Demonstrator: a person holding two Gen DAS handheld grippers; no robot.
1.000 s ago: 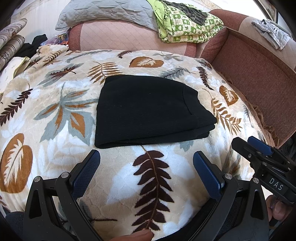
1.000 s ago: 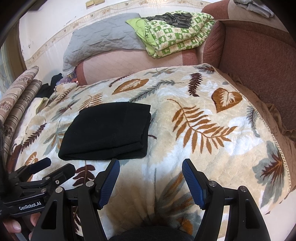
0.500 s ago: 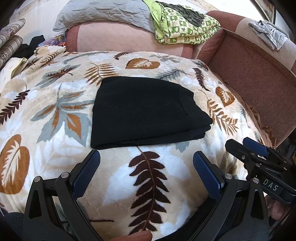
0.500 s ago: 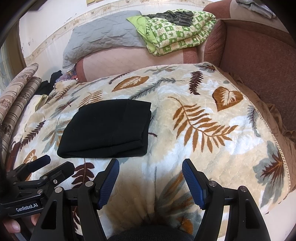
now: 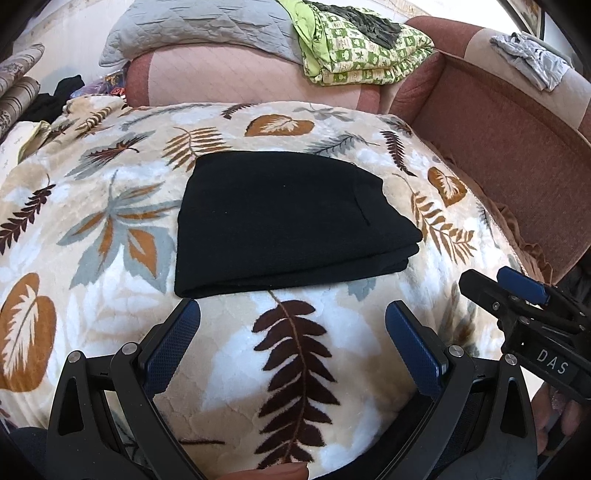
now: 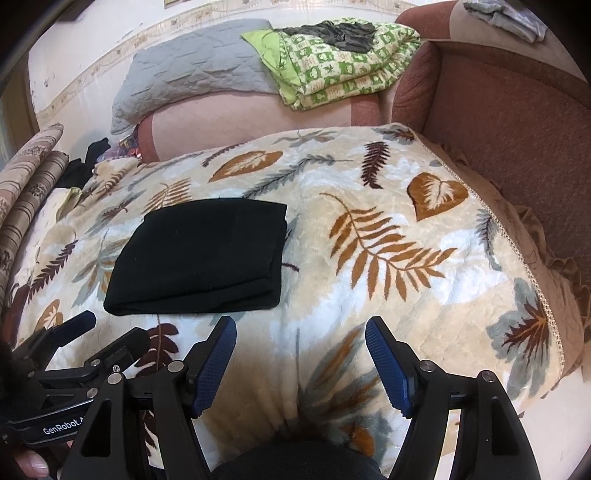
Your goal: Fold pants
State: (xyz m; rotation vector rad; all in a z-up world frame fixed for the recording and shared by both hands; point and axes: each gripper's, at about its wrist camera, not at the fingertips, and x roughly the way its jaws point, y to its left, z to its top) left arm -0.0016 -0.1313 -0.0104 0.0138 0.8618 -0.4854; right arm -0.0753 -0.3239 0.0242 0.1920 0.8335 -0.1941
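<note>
The black pants [image 5: 280,225] lie folded into a flat rectangle on the leaf-patterned blanket [image 5: 110,221]; they also show in the right wrist view [image 6: 199,258]. My left gripper [image 5: 291,325] is open and empty, just short of the pants' near edge. My right gripper [image 6: 299,339] is open and empty, over the blanket to the right of the pants. In the left wrist view the right gripper [image 5: 517,291] shows at the right edge. In the right wrist view the left gripper [image 6: 103,339] shows at lower left.
A brown sofa backrest [image 5: 517,147] runs along the right. A pink cushion [image 5: 240,81] with a grey quilt [image 5: 207,29] and a green patterned blanket [image 5: 354,48] lies behind. Rolled striped cloth [image 6: 26,192] lies at the left. The blanket's fringed edge [image 6: 532,273] drops off at right.
Both grippers have drawn back slightly toward me and stay open. The folded pants have not moved.
</note>
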